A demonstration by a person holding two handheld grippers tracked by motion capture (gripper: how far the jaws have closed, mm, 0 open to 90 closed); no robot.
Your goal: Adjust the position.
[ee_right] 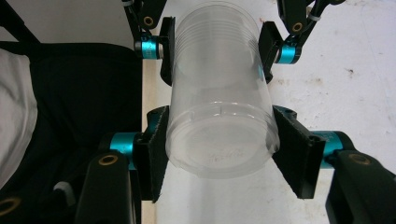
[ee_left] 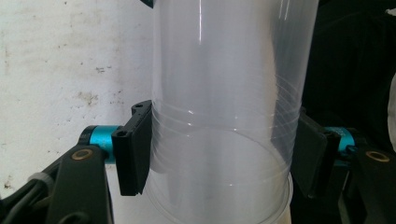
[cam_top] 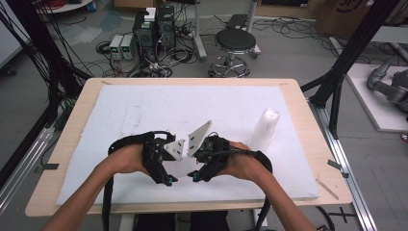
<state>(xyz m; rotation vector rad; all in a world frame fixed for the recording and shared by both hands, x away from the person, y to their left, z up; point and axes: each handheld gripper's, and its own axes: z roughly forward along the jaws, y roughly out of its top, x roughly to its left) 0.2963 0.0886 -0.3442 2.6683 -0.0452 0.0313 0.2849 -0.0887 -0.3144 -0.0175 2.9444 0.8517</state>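
Evidently both the left gripper [ee_left: 219, 158] and right gripper [ee_right: 219, 154] pinch one clear ribbed plastic cup stack [ee_right: 219, 102] held above the white foam board [cam_top: 144, 110], so pulling straight apart, gently, should separate cups uncrushed.

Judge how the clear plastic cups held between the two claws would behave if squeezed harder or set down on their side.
The clear plastic cups look thin-walled, so harder squeezing would probably dent them. They seem empty, so likely light for their size. Their glossy round walls may slip between the right claw and the left claw, and on their side they would likely roll across the white board.
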